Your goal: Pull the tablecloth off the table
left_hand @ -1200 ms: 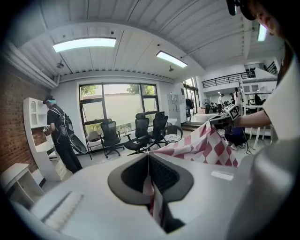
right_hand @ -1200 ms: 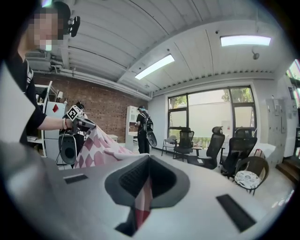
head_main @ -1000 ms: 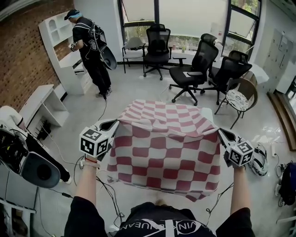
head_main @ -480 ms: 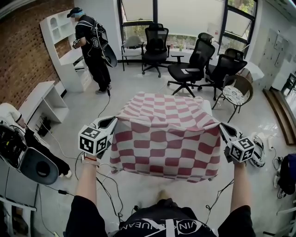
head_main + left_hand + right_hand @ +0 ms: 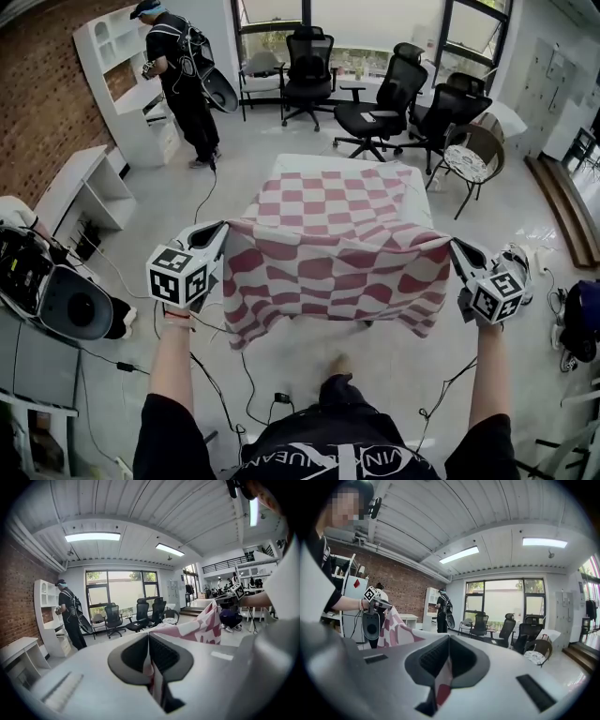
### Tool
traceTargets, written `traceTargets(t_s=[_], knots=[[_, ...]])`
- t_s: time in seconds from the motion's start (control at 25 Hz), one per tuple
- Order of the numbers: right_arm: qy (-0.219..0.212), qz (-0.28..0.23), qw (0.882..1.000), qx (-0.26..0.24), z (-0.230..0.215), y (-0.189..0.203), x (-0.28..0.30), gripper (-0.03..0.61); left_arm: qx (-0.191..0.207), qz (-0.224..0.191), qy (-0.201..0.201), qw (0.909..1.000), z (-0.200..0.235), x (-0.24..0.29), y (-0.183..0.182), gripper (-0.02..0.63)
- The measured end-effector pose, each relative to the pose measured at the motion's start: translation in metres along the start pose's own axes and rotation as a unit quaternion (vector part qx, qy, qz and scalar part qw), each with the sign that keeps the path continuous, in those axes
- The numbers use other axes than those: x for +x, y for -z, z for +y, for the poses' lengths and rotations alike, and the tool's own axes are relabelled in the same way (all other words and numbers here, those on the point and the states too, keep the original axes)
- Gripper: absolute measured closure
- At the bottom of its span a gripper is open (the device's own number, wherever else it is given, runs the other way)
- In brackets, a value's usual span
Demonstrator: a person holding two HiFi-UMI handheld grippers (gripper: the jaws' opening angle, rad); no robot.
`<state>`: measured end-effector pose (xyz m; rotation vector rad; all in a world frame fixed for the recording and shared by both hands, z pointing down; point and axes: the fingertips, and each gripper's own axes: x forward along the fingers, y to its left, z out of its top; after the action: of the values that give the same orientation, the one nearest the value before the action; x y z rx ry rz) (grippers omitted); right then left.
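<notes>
The red-and-white checked tablecloth [image 5: 333,267] is stretched wide between the two grippers. Its near part is lifted clear and hangs in folds in front of the table [image 5: 328,162]. Its far part lies on the white top, where a bare strip shows along the far edge.

The left gripper [image 5: 221,232] has its jaws clenched on the near left corner of the cloth. In the left gripper view a thin fold of the fabric runs down between the closed jaws. The right gripper [image 5: 454,247] grips the near right corner the same way, with a red-and-white strip pinched between its shut jaws.

Both grippers are held out level, well apart, on either side of the table's near end.

At the far left a person [image 5: 183,80] stands facing a white shelf [image 5: 112,66]. Black office chairs [image 5: 380,103] stand beyond the table by the windows.
</notes>
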<state>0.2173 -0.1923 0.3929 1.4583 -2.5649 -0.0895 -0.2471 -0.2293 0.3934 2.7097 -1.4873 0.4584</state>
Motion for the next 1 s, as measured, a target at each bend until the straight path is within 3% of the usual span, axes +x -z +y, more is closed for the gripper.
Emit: traceTargets(t_s=[0.28, 0.88, 1.0], knots=[[-0.011, 0.017, 1.0, 0.013, 0.009, -0.02, -0.018, 0.566, -0.013, 0.017, -0.001, 0.9998, -0.005, -0.02, -0.018, 0.6], [-0.026, 0.002, 1.0, 0.016, 0.022, -0.062, -0.088, 0.566, -0.023, -0.008, -0.031, 0.9992, -0.051, -0.09, -0.065, 0.6], [-0.028, 0.005, 0.999, 0.018, 0.024, -0.087, -0.107, 0.566, -0.026, -0.007, -0.035, 0.999, -0.058, -0.107, -0.092, 0.6]])
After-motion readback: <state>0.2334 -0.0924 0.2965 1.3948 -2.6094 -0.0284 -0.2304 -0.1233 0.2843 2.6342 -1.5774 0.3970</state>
